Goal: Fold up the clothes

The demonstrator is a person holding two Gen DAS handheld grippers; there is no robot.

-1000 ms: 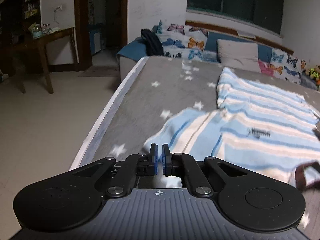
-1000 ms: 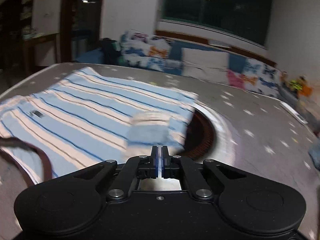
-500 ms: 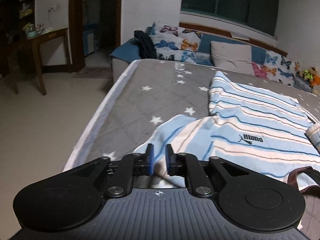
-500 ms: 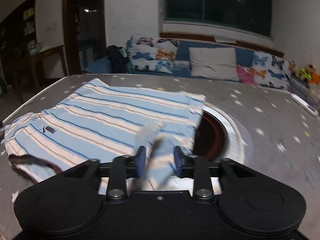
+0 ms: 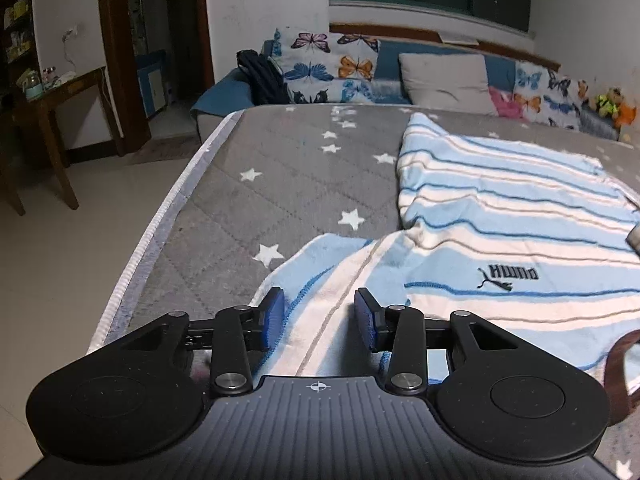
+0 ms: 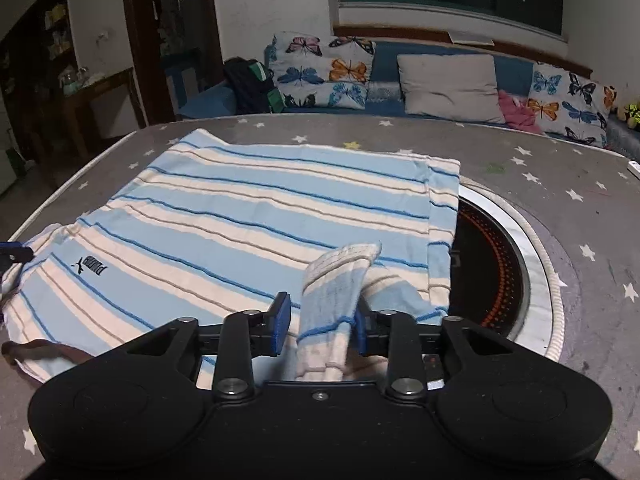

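So the big grey star-print bed (image 5: 280,184) takes up most of both views, with a sofa (image 6: 440,80) full of butterfly cushions along the far wall and a wooden side table (image 5: 60,92) far left. There's a round dark opening with a white rim (image 6: 500,264) set into the bed surface on the right side. The striped shirt (image 6: 248,216), light blue and cream with a small black logo, lies spread flat across the middle of the bed, its right edge just overlapping that round opening. Its right sleeve (image 6: 336,292) is flipped up and over onto the body of the shirt. The right hand-held gripper (image 6: 318,322) has its blue pads spread wide, the sleeve lying loose between them, not pinched. The left hand-held gripper (image 5: 320,322) is spread too, sitting over the shirt's left sleeve (image 5: 320,280) near the left edge of the bed, gripping nothing.
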